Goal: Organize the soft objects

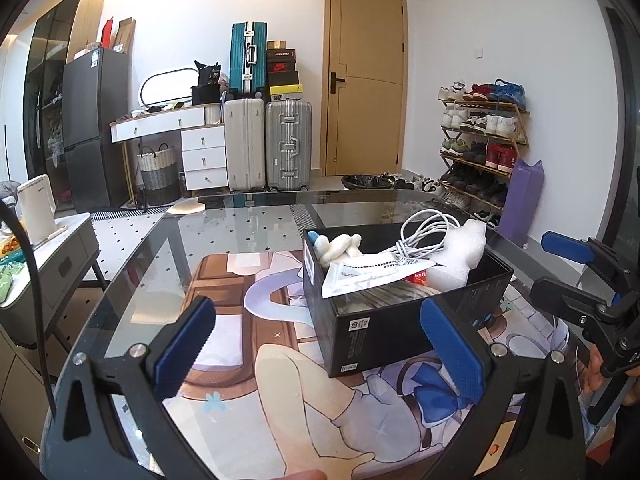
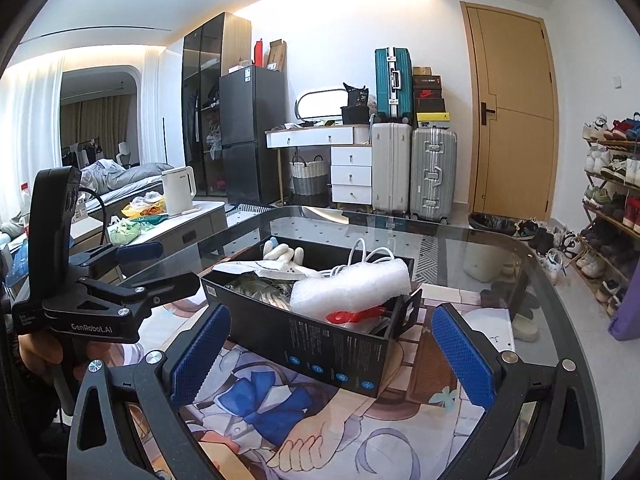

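Here the black box (image 2: 320, 332) lies long axis left-right; both grippers (image 1: 316, 344) (image 2: 330, 354) gape empty

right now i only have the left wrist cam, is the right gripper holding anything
Observer: No. The right gripper is open, with nothing held in it; the black box lies just ahead.
Operator: whats at the box end on that side
Observer: An end flap with a cut-out stands up there, next to the bubble wrap.
Operator: anything under the wrap
Observer: A red plastic piece pokes out below it.
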`<state>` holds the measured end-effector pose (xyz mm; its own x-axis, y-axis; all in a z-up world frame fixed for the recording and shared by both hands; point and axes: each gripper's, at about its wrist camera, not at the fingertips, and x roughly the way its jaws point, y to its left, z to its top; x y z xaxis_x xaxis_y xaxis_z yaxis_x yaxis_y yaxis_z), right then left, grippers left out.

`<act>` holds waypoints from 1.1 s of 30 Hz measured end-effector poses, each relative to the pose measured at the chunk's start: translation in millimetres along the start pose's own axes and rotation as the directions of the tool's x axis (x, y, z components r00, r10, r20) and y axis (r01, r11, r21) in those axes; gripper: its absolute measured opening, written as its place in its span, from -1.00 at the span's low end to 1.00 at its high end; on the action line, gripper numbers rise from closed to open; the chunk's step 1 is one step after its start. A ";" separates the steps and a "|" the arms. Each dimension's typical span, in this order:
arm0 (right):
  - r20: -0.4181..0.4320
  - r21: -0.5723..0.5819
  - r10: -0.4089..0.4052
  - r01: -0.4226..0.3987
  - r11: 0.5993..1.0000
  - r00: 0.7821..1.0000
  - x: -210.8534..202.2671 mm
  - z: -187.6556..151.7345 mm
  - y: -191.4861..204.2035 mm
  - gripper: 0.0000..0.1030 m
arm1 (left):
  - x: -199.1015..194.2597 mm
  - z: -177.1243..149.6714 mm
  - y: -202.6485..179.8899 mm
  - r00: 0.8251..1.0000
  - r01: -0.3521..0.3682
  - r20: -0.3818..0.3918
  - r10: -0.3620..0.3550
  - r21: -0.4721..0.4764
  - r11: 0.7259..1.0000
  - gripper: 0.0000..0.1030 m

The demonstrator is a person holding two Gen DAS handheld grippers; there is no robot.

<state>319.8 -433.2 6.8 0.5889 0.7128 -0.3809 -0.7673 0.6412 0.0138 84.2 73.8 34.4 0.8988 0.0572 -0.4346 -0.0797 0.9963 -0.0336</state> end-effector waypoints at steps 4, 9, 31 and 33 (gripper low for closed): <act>-0.007 -0.012 -0.008 0.008 1.000 1.000 2.5 -2.9 1.0 0.98 | -0.5 0.0 -1.5 1.000 -0.004 0.002 0.004 0.007 1.000 1.00; 0.011 -0.008 -0.005 0.005 1.000 1.000 0.0 -2.4 0.4 0.98 | -1.2 -0.3 -2.1 1.000 -0.003 0.006 0.003 0.000 1.000 1.00; 0.021 -0.016 0.000 0.001 1.000 1.000 -2.7 -4.1 3.0 0.98 | -1.4 -0.6 0.4 1.000 -0.010 0.001 0.010 -0.001 1.000 1.00; 0.020 -0.016 0.000 0.001 1.000 1.000 -2.5 -4.3 3.0 0.98 | -1.2 -0.6 0.6 1.000 -0.012 -0.002 0.012 0.000 1.000 1.00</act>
<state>314.9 -434.3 3.8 0.5941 0.7180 -0.3627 -0.7709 0.6370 -0.0017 82.8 74.2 34.4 0.8967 0.0694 -0.4371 -0.0907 0.9955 -0.0278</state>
